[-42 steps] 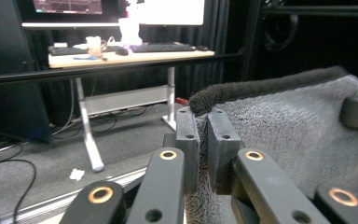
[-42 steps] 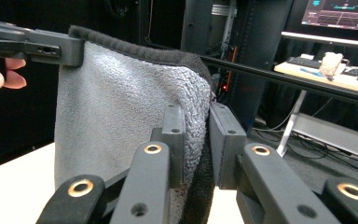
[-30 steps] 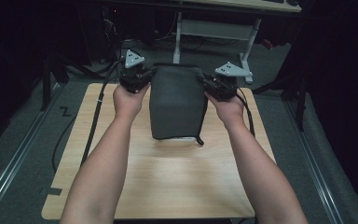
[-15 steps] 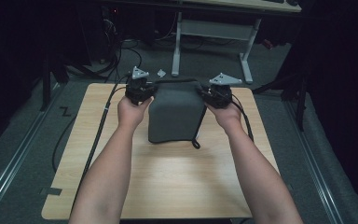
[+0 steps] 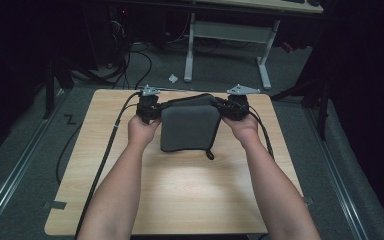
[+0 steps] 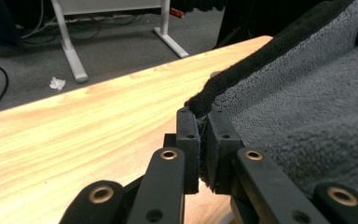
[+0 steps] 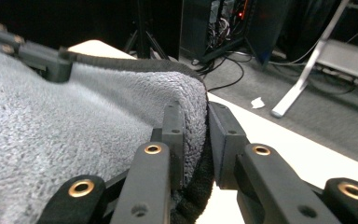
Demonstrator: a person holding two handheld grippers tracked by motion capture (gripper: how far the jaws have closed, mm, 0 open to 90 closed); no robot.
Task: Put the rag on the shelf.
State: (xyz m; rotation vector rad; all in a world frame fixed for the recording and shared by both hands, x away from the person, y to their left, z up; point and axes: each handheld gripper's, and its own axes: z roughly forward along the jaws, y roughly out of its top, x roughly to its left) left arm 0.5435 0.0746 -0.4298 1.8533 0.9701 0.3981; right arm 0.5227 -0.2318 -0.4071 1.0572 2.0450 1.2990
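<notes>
Grey fleece towel: folded, near far edge of wooden tabletop. Far corners pinched, one each, by left gripper and right gripper, jaws clamped on the hem; held taut, likely for laying flat.

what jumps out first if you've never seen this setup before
The grey towel draws the eye first: it lies folded at the far middle of the wooden table, stretched between two hands. The left gripper pinches its far left corner along the dark hem, and the right gripper clamps the far right corner. Past the table, a crumpled white scrap lies on the grey floor.
</notes>
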